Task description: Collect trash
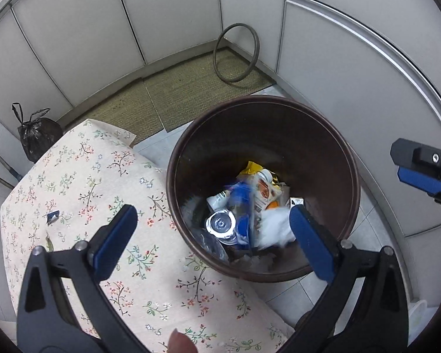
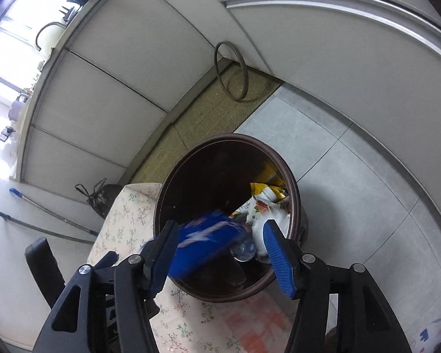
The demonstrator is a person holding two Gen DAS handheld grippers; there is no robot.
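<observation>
As released: blue wrapper (image 2: 203, 244) falls toward brown bin (image 2: 294, 203).
Right gripper (image 2: 220, 250): half open, empty.
Left gripper (image 1: 214, 235): wide, empty.
Advice: hold above the bin until it lands.

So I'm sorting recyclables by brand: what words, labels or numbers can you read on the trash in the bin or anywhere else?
No text here can be read.
Blue wrapper: white markings, motion-blurred, unreadable.
White printed pack in the brown bin: small print and a picture, too small to read.
Yellow packet: no legible print.
Clear bottle: no label visible.
Small scrap on the floral cloth: too small to read.
</observation>
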